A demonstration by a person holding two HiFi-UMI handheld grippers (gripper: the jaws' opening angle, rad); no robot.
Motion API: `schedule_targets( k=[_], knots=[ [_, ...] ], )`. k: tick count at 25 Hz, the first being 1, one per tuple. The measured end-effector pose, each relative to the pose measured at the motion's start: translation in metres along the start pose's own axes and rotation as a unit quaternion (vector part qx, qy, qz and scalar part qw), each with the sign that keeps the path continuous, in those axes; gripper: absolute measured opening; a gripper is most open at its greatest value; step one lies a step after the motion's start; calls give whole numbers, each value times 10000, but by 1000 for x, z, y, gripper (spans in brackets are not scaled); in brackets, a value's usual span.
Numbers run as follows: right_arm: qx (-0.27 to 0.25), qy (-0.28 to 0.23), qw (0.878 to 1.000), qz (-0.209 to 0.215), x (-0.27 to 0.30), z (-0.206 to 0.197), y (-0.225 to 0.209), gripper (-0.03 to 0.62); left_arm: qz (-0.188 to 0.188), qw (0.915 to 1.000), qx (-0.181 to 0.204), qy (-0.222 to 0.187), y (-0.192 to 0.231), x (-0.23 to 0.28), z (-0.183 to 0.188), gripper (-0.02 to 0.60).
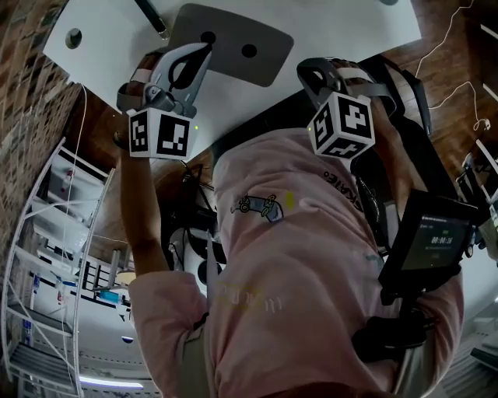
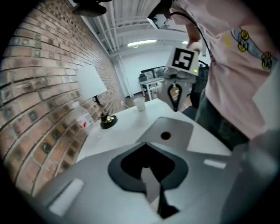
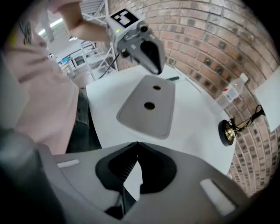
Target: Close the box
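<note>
A flat grey lid-like piece point(image 1: 260, 65) with two round holes lies on the white table point(image 1: 109, 47); no box body shows in any view. The grey piece point(image 3: 148, 116) lies ahead of and below my right gripper point(image 3: 138, 143), whose jaws meet at the tips with nothing between them. My left gripper point(image 2: 146, 143) is also shut and empty, raised over the near end of the grey piece point(image 2: 177, 127). In the head view the left gripper point(image 1: 205, 48) hangs over the piece's left edge, and the right gripper point(image 1: 313, 76) is held just off the table's near edge.
A lamp with a white shade point(image 2: 91, 83) and brass base point(image 3: 227, 131) stands by the brick wall. A paper cup point(image 2: 139, 104), a clear bottle point(image 3: 234, 90) and a black pen point(image 1: 152, 17) are on the table. A white wire rack point(image 1: 47, 256) stands at the left.
</note>
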State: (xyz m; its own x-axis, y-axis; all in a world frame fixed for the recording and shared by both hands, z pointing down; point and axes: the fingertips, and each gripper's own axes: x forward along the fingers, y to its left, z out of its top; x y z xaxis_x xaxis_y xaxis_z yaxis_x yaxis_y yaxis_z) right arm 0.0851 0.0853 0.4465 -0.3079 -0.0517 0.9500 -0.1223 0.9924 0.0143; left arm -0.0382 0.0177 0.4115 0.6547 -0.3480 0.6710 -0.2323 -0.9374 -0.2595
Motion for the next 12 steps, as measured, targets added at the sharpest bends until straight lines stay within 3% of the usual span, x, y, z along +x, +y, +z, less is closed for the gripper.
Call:
schedule_targets(
  k=[3, 5, 8, 12],
  knots=[
    [-31, -368, 9989, -281, -20, 42, -13, 2, -732, 9933, 279, 855, -38, 13, -17, 0],
    [-381, 42, 9987, -322, 0, 47, -15, 2, -1068, 9859, 146, 1278, -48, 23, -36, 2],
    [-1063, 869, 9904, -161, 33, 38, -12, 2, -1105, 9842, 111, 1377, -41, 22, -29, 2],
    [-998, 779, 9917, -216, 30, 49, -22, 2, -853, 9846, 140, 1518, -32, 21, -26, 2]
  ],
)
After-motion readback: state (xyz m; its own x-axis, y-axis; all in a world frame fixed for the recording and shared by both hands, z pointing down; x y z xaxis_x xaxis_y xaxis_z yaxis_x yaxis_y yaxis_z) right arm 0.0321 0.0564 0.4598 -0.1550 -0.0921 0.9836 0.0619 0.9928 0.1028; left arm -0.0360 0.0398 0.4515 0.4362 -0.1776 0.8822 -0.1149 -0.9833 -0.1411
